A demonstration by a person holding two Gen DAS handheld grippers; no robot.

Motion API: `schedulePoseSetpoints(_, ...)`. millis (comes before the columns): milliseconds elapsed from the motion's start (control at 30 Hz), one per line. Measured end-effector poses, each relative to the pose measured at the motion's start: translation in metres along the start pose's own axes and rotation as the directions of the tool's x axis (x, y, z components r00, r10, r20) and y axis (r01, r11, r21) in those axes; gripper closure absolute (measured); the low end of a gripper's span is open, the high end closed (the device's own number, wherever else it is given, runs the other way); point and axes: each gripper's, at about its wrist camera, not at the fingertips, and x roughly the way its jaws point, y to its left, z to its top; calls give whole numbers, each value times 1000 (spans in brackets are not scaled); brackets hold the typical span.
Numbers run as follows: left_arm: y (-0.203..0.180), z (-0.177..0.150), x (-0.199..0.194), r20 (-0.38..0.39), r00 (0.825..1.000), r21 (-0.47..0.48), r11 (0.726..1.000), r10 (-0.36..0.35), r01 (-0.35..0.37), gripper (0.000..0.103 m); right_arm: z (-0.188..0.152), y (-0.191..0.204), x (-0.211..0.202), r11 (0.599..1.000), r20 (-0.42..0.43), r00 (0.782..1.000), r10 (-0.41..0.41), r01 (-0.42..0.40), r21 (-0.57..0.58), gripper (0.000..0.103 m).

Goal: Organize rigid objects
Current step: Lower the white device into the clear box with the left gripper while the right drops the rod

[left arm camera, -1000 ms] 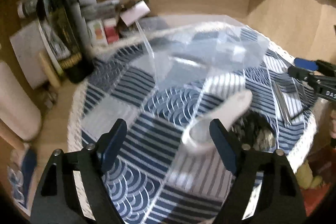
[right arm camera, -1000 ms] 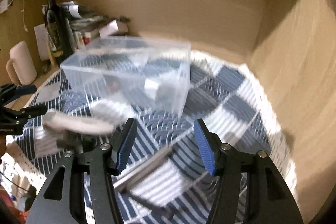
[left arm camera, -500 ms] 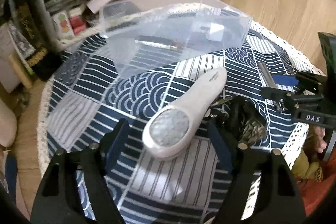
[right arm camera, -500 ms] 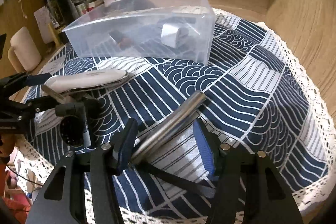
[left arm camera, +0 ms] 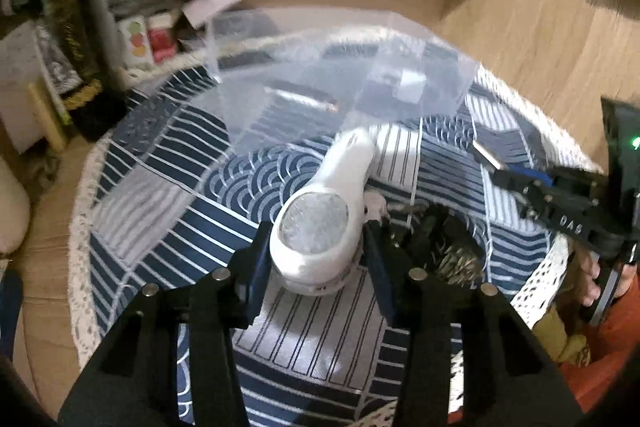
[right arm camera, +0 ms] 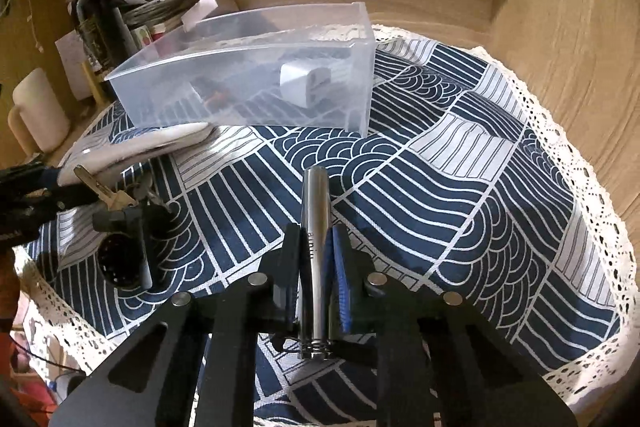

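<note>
The right gripper [right arm camera: 316,267], jaws just closed, is seen pinching the metal tube [right arm camera: 316,227], long axis pointing toward the clear bin [right arm camera: 248,95] at the tablecloth's [right arm camera: 480,187] far edge. The left gripper [left arm camera: 316,259], jaws just closing, brackets the white handheld device's [left arm camera: 320,223] round head; contact unclear. Keys [right arm camera: 108,195] lie between.

wrist views angled down, sharing clear bin [left arm camera: 340,67]

Right half of table [right arm camera: 500,187] is bare cloth, free passage up to wooden side wall [right arm camera: 580,67]. Clear bin [right arm camera: 248,83] blocks the far side, open top reachable. Left: keys [right arm camera: 116,199] & clutter w/ bottle [right arm camera: 94,27] crowd the edge.
</note>
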Motion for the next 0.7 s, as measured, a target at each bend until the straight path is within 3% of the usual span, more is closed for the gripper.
schedulePoseSetpoints(300, 1, 36, -35, 151, 988, -20, 1000, 22, -19, 61, 14, -4, -20, 1000, 70, 998, 4, -3, -8, 89)
schedulePoseSetpoints(533, -8, 74, -24, 205, 978, -8, 999, 37, -36, 61, 24, -6, -20, 1000, 96, 995, 15, -14, -4, 89)
schedulePoseSetpoints(700, -3, 87, -6, 221, 974, -50, 998, 54, -44, 61, 32, -7, -20, 1000, 121, 992, 29, -28, -8, 89)
